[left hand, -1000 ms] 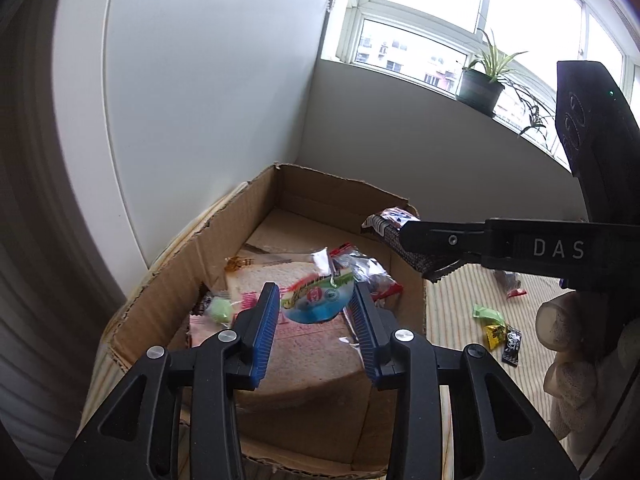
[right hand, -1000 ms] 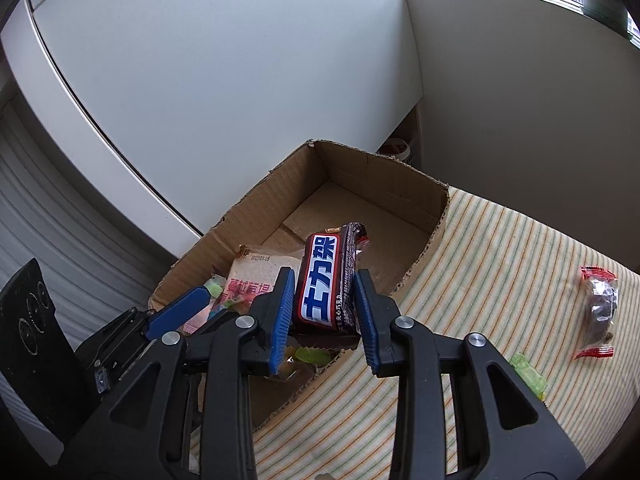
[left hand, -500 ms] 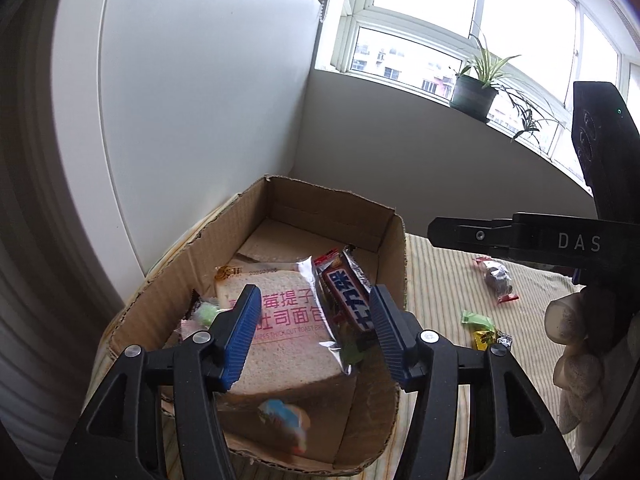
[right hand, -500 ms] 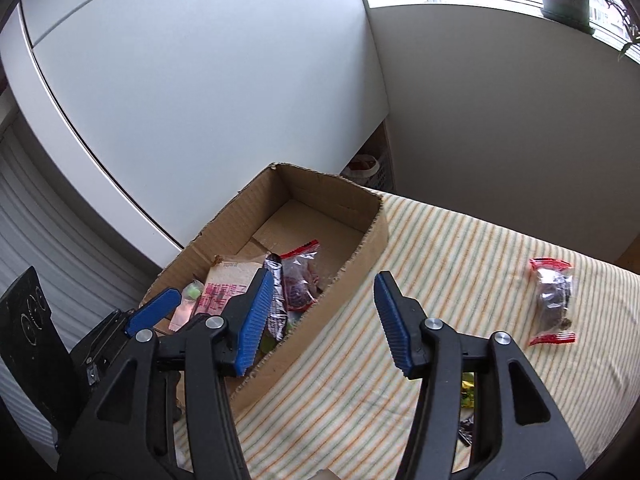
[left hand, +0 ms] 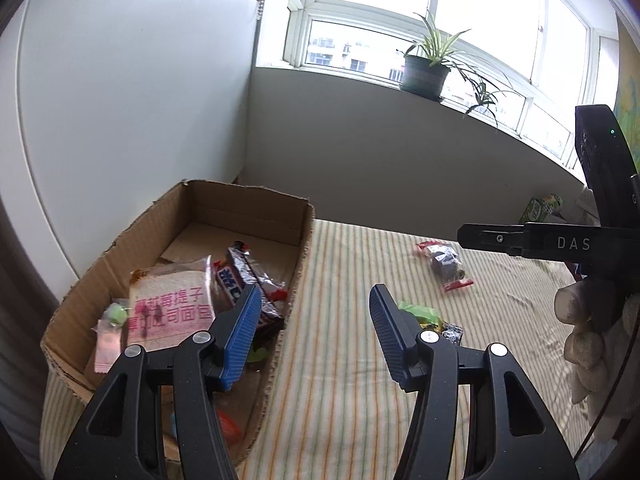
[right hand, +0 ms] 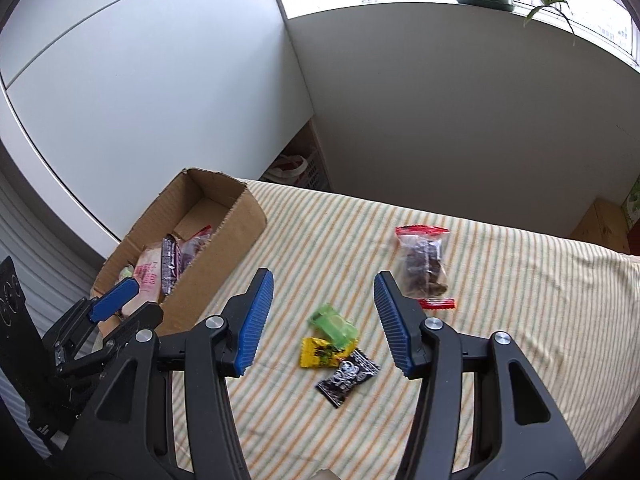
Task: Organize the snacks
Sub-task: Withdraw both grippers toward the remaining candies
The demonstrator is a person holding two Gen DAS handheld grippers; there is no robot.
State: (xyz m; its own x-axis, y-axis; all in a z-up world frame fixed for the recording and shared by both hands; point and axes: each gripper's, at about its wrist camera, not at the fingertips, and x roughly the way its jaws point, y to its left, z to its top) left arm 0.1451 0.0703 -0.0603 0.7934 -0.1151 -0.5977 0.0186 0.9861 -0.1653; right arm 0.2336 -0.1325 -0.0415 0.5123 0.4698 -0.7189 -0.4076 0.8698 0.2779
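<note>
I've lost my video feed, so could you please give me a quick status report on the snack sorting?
Left gripper and right gripper open, empty. Chocolate bar in the cardboard box. Four snack packets loose on the striped cloth. Nothing in the way.

potted plant [left hand: 425, 72] on window sill | striped cloth [right hand: 500, 280] below plant | white basket [right hand: 298, 172] left, below plant

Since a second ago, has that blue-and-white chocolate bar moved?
Yes. It left the right gripper, now open, and lies in the cardboard box beside the bread. The chocolate bar is inside.
</note>
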